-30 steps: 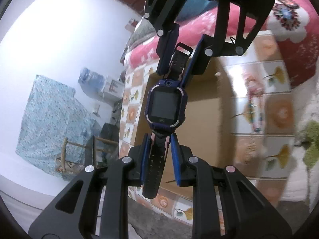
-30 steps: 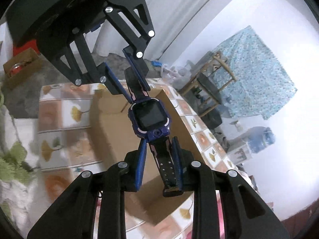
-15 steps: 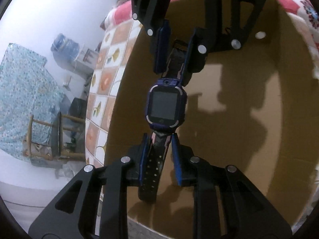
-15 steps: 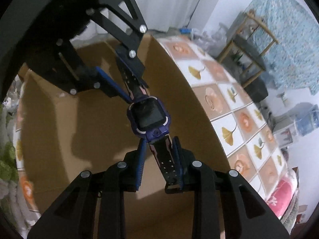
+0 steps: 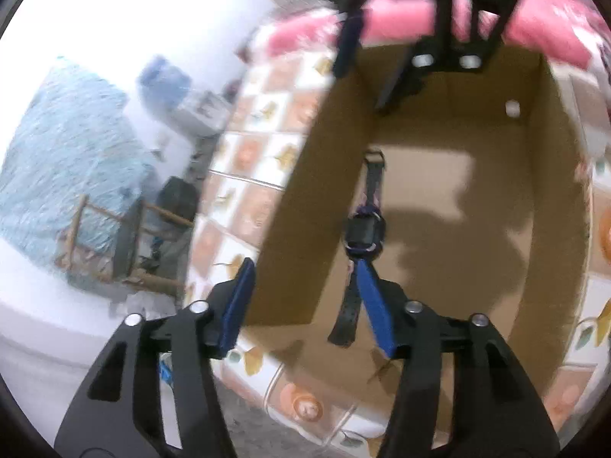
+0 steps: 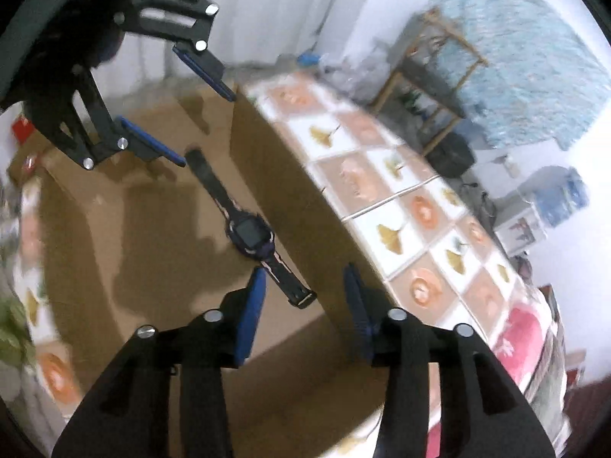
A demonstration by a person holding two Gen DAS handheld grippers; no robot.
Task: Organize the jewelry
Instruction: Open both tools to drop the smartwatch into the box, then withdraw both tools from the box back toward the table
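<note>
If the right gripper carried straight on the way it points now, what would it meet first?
Probably the watch lying released in the cardboard box: its buckle strap end sits just ahead of the open right gripper, though depth is unclear.

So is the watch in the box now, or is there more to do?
Nearly done: the watch lies down inside the cardboard box. The left gripper and right gripper have just been opening, and their pads no longer press its strap, so nothing is held. Left: lifting both grippers out of the box. These views are blurry and show no other jewelry, so I can't tell whether more needs sorting.
</note>
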